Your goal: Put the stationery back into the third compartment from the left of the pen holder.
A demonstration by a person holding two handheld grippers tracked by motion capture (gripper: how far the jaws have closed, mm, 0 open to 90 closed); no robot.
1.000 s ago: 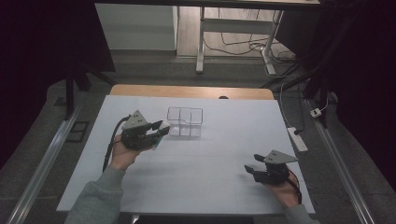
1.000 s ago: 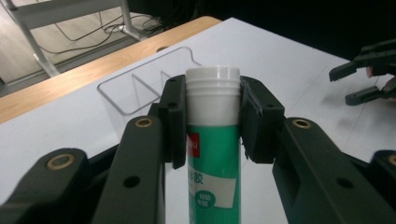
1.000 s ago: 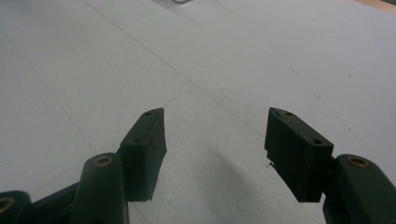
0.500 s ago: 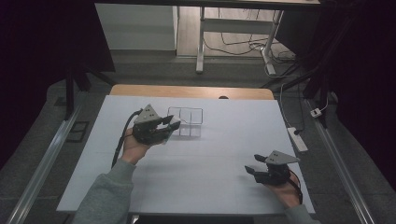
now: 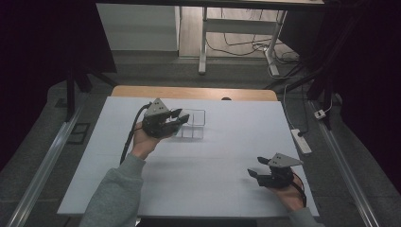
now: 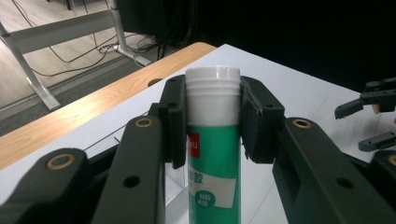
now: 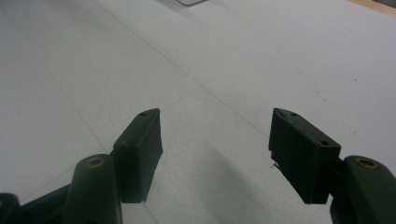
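A green glue stick point(image 6: 214, 154) with a white cap stands upright between the jaws of my left gripper point(image 6: 212, 121), which is shut on it just below the cap. From above, the left gripper point(image 5: 178, 116) hangs over the left side of a clear plastic box point(image 5: 194, 125) with compartments, at the middle back of the white table point(image 5: 208, 189). My right gripper point(image 5: 255, 168) rests low at the table's front right, open, with nothing between its fingers point(image 7: 140, 149).
A wooden strip point(image 5: 194, 92) runs along the table's far edge. A power strip point(image 5: 301, 140) lies off the right edge. The right gripper point(image 6: 369, 116) shows far off in the left gripper view. Metal desk legs and cables stand beyond the table.
My left gripper has moved forward and to the right with the glue stick, from beside the clear box to over its left side. The right gripper has stayed put.
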